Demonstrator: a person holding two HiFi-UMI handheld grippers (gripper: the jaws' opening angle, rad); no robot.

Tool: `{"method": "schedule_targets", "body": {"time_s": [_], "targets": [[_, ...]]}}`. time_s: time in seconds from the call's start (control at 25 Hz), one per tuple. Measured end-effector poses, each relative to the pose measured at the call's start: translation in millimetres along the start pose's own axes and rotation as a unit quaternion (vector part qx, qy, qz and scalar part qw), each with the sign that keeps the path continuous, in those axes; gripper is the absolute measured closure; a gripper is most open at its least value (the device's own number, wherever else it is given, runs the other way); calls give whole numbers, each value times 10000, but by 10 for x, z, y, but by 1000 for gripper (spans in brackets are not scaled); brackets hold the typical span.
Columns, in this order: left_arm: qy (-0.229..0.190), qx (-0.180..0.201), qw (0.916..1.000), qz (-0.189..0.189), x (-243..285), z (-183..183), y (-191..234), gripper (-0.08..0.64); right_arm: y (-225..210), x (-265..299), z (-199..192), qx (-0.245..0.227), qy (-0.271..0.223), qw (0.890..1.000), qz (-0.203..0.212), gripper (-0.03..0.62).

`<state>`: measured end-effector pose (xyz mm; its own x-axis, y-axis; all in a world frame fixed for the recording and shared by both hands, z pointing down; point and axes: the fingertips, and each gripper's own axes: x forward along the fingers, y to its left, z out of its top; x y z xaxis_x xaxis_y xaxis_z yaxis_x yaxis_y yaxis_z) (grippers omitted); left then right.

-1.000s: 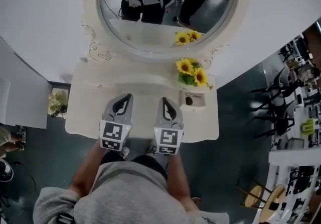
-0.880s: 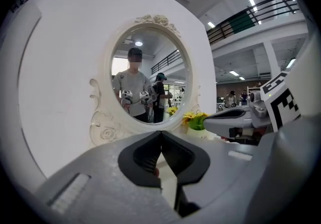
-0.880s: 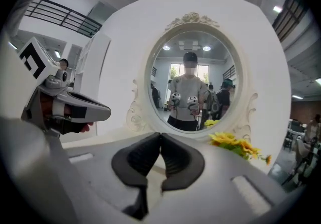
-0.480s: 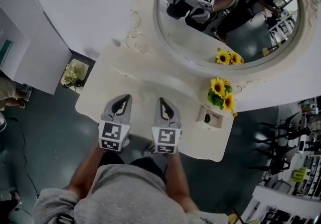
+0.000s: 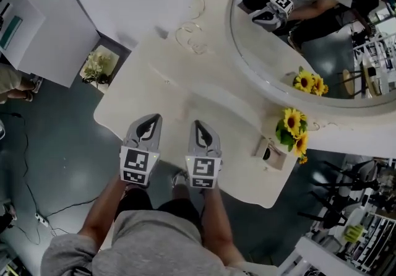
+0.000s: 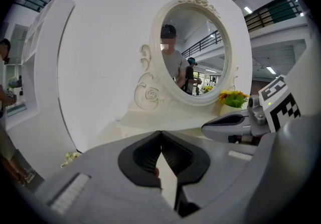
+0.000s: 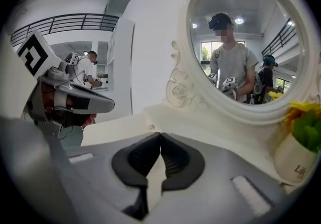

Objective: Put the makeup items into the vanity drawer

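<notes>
- Head view: left gripper [image 5: 152,121] and right gripper [image 5: 198,126] side by side over the front edge of the vanity worktop [image 5: 185,77]; drawer not in view; possible makeup item in small box [image 5: 270,152] beside sunflowers [image 5: 292,130]; reaching there could topple the flowers
- Left gripper view: fingers [image 6: 143,155] pressed together, empty; shut tips could jab the worktop
- Right gripper view: fingers [image 7: 175,158] closed, nothing held; unopened, they would shove an item away

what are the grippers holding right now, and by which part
Nothing is held. The left gripper and the right gripper each have their jaws shut tip to tip, with no item between them.
</notes>
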<state>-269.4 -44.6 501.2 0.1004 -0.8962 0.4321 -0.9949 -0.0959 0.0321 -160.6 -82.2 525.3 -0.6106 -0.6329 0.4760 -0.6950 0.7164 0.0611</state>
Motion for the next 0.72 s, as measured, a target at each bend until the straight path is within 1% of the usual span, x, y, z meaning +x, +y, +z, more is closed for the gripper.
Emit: {"method": "schedule_targets", "body": {"time_s": [0.12, 0.2, 0.44, 0.56, 0.6, 0.64, 0.68, 0.72], "targets": [[184, -99, 9997, 93, 14, -187, 34, 549, 98, 111, -185, 19, 194, 9996, 207, 586], [234, -150, 9995, 130, 57, -288, 67, 549, 129, 213, -288, 7, 269, 9992, 293, 586], [366, -271, 9987, 212, 144, -565, 162, 549, 188, 463, -528, -32, 429, 9983, 404, 586], [440, -341, 9982, 237, 140, -666, 160, 549, 234, 535, -638, 35, 586, 9971, 491, 515], [454, -353, 9981, 238, 144, -687, 162, 549, 252, 563, -668, 73, 630, 9966, 535, 457], [465, -362, 9980, 237, 149, -703, 166, 549, 267, 590, -696, 111, 669, 9960, 575, 425], [474, -370, 9979, 235, 156, -715, 169, 549, 279, 615, -721, 140, 701, 9956, 604, 417], [482, -374, 9979, 235, 162, -726, 171, 549, 288, 637, -744, 155, 729, 9953, 625, 391]]}}
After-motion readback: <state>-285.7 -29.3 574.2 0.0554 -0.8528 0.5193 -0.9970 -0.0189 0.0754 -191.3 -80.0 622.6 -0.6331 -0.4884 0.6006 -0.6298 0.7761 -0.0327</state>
